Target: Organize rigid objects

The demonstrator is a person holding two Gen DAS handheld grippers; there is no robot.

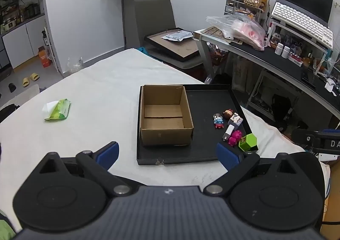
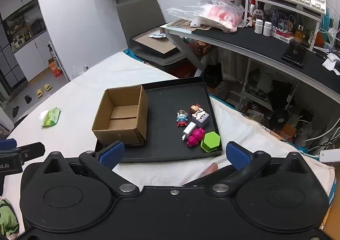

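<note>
A black tray [image 1: 204, 99] [image 2: 170, 95] lies on the white-covered table. An empty cardboard box [image 1: 165, 115] [image 2: 122, 115] stands in its left half. Small toys cluster at the tray's right: a blue figure [image 1: 218, 121] [image 2: 182, 118], a brown-haired doll [image 1: 227, 113] [image 2: 194, 109], a grey cube [image 1: 235, 121] [image 2: 201, 118], a white charger [image 1: 227, 132] [image 2: 188, 130], a pink toy [image 1: 235, 137] [image 2: 195, 137] and a green hexagonal box [image 1: 248, 141] [image 2: 210, 141]. My left gripper [image 1: 167, 155] hovers open before the tray's near edge. My right gripper [image 2: 175, 155] is open too, nothing between its fingers.
A green wipes pack [image 1: 57, 110] [image 2: 50, 117] lies on the table's left. Right of the table runs a cluttered desk [image 1: 282, 63] [image 2: 255, 42] with a keyboard and bottles. A grey chair [image 1: 155, 21] holding a framed board stands behind. The floor drops off at the left.
</note>
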